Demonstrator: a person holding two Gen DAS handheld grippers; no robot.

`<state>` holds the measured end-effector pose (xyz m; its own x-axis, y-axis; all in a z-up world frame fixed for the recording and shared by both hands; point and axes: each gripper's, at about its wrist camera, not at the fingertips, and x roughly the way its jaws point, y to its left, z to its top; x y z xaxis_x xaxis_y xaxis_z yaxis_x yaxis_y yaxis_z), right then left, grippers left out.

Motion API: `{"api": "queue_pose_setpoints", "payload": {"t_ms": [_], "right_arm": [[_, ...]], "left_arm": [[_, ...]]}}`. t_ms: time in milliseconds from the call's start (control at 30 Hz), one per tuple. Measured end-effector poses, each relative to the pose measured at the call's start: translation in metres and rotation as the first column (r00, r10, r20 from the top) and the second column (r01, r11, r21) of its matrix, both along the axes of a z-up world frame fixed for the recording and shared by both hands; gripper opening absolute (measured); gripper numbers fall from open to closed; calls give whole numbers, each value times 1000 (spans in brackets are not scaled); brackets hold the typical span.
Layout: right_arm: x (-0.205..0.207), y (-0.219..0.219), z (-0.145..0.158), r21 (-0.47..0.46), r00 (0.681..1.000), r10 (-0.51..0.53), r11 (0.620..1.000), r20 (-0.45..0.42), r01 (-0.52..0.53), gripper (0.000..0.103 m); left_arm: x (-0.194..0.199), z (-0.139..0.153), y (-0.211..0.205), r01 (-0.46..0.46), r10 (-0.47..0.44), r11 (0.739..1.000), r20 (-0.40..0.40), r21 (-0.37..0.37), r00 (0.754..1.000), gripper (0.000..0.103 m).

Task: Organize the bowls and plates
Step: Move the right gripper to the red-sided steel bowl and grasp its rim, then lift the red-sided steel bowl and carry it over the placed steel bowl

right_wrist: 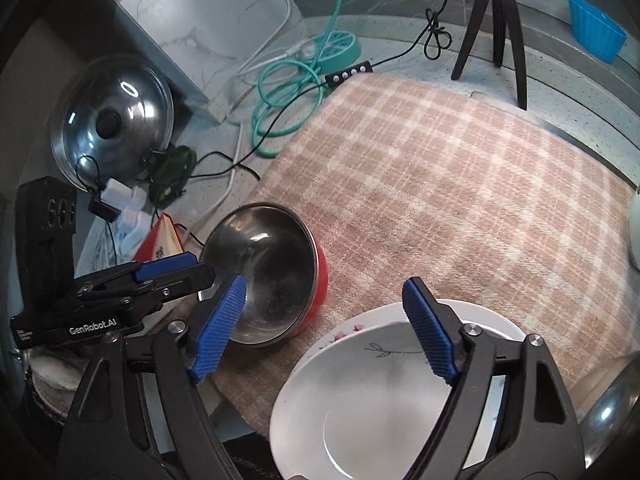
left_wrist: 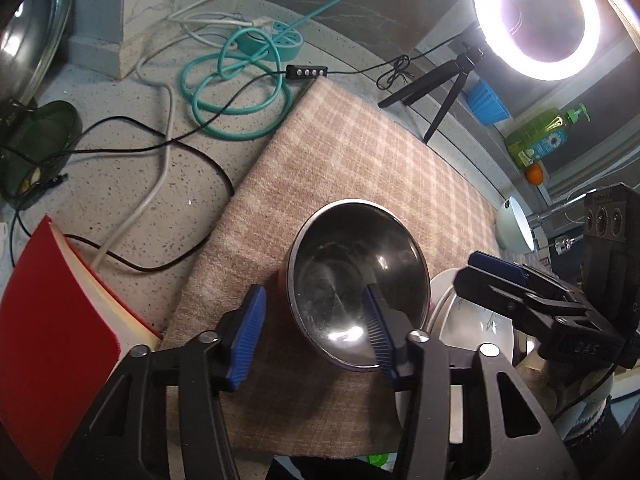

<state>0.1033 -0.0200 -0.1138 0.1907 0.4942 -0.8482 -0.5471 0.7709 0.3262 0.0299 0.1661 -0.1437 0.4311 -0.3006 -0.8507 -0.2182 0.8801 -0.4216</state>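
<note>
A steel bowl with a red outside (left_wrist: 356, 276) (right_wrist: 264, 276) sits tilted on the checked towel (left_wrist: 360, 152) (right_wrist: 440, 184). My left gripper (left_wrist: 316, 332) is open, its right finger inside the bowl and its left finger outside the rim; it also shows in the right wrist view (right_wrist: 176, 272). My right gripper (right_wrist: 324, 328) is open above stacked white plates (right_wrist: 380, 392) at the towel's near edge, touching nothing I can see. It also shows in the left wrist view (left_wrist: 500, 276) above the plates (left_wrist: 472, 320).
A red book (left_wrist: 52, 344) lies left of the towel. Cables and a teal power strip (left_wrist: 276, 40) lie at the back. A ring light (left_wrist: 536, 16) on a tripod (right_wrist: 496, 20), a pot lid (right_wrist: 112, 120), a blue tub (right_wrist: 596, 32), a pale bowl (left_wrist: 516, 228) and soap bottle (left_wrist: 540, 136) stand around.
</note>
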Motion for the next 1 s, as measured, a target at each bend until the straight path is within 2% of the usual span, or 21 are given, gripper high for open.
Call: {"api": "queue_pose_setpoints", "payload": {"t_ms": [133, 267, 333, 467, 533, 600, 1000], "right_arm": [[4, 7, -11, -15, 1000, 12, 1000, -27, -12, 60], [7, 11, -19, -23, 998, 19, 1000, -57, -20, 50], [6, 15, -21, -28, 997, 32, 999, -66, -34, 36], [5, 20, -26, -43, 996, 49, 998, -72, -53, 25], [5, 23, -29, -45, 995, 57, 997, -84, -61, 17], [4, 25, -31, -43, 994, 61, 997, -91, -65, 14], [4, 16, -19, -10, 997, 24, 1000, -80, -25, 14]], "left_arm": [[0, -4, 4, -14, 14, 1000, -2, -24, 1000, 34], [0, -8, 5, -19, 19, 999, -10, -37, 1000, 27], [0, -10, 5, -19, 19, 999, -14, -43, 1000, 24], [0, -11, 6, -29, 28, 999, -12, -43, 1000, 21], [0, -12, 7, -31, 30, 999, -13, -43, 999, 20], [0, -12, 7, -33, 33, 998, -12, -45, 999, 20], [0, 2, 2, -29, 29, 999, 14, -35, 999, 19]]}}
